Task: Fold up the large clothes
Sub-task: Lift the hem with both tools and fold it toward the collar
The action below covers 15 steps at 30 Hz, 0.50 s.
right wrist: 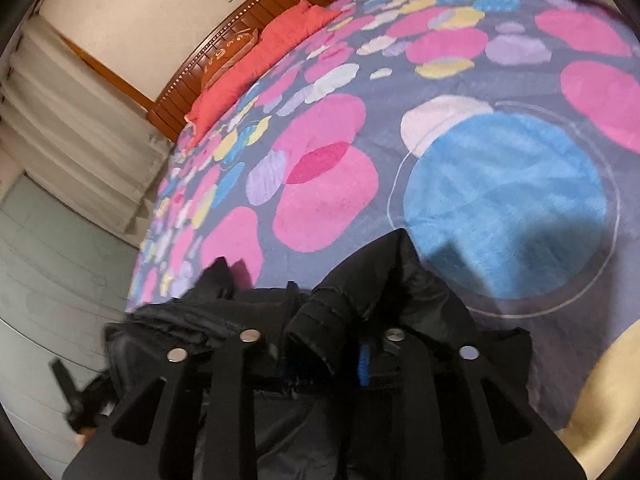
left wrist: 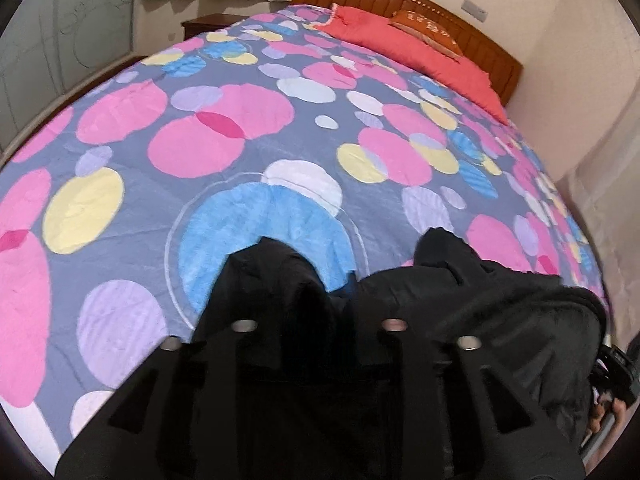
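Black puffy jacket point(left wrist: 500, 300) bunches, quilted and creased, between both part-spread grippers, left point(left wrist: 320, 292) and right point(right wrist: 320, 312), grip unclear, circle-print bedspread point(left wrist: 240, 152) beyond.

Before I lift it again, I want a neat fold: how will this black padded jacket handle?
The black padded jacket will probably flop: it bunches and peaks around the right gripper and the left gripper. Its quilted, slightly shiny shell suggests it may slide on the circle-print bedspread. It looks bulky, likely light for its size.

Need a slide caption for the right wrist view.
Right gripper lowers a black jacket onto the bedspread.
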### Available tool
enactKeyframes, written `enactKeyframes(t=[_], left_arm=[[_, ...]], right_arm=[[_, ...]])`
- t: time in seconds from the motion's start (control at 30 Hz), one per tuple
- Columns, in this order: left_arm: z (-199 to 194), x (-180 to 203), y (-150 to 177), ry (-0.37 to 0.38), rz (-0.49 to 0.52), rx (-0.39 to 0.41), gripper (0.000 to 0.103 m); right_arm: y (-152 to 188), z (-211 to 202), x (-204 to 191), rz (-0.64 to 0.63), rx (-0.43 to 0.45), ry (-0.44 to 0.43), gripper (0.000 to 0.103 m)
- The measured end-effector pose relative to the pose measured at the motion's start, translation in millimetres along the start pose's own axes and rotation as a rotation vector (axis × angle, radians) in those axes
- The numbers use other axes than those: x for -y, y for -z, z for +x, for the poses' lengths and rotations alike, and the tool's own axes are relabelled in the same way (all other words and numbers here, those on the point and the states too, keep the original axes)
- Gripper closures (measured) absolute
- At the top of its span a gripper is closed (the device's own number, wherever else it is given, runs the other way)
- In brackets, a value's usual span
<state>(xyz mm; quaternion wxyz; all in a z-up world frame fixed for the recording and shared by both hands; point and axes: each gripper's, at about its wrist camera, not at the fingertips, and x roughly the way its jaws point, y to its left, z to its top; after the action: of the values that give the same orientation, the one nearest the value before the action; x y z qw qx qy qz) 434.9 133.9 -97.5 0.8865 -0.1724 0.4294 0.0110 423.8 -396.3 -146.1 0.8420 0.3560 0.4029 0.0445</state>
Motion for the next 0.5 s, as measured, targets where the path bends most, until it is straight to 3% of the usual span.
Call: enactKeyframes(t=[0.07, 0.13, 0.17, 0.2, 0.37, 0.5], left_arm=[[-8, -4, -2, 0.028, -0.021, 0.018, 0.041], [-22, -9, -7, 0.063, -0.058, 0.049, 0.035], [-29, -11, -10, 0.075, -0.073, 0.060, 0.026], [-39, -13, -12, 0.079, -0.089, 0.081, 0.022], [-84, -14, -4, 0.073, -0.119, 0.165, 0.022], [-88, 16, 36, 0.041, 0.029, 0.150, 0.022]], right_arm=[[-3, -6, 3, 0.028, -0.004, -0.044, 0.068], [-6, -17, 4, 0.049, 0.001, -0.091, 0.056], [-6, -26, 3, 0.057, 0.019, -0.104, 0.050], [-5, -37, 0, 0.055, 0.054, -0.095, 0.040], [11, -67, -31, -0.055, 0.142, -0.053, 0.037], [45, -55, -72, -0.215, 0.119, 0.056, 0.038]])
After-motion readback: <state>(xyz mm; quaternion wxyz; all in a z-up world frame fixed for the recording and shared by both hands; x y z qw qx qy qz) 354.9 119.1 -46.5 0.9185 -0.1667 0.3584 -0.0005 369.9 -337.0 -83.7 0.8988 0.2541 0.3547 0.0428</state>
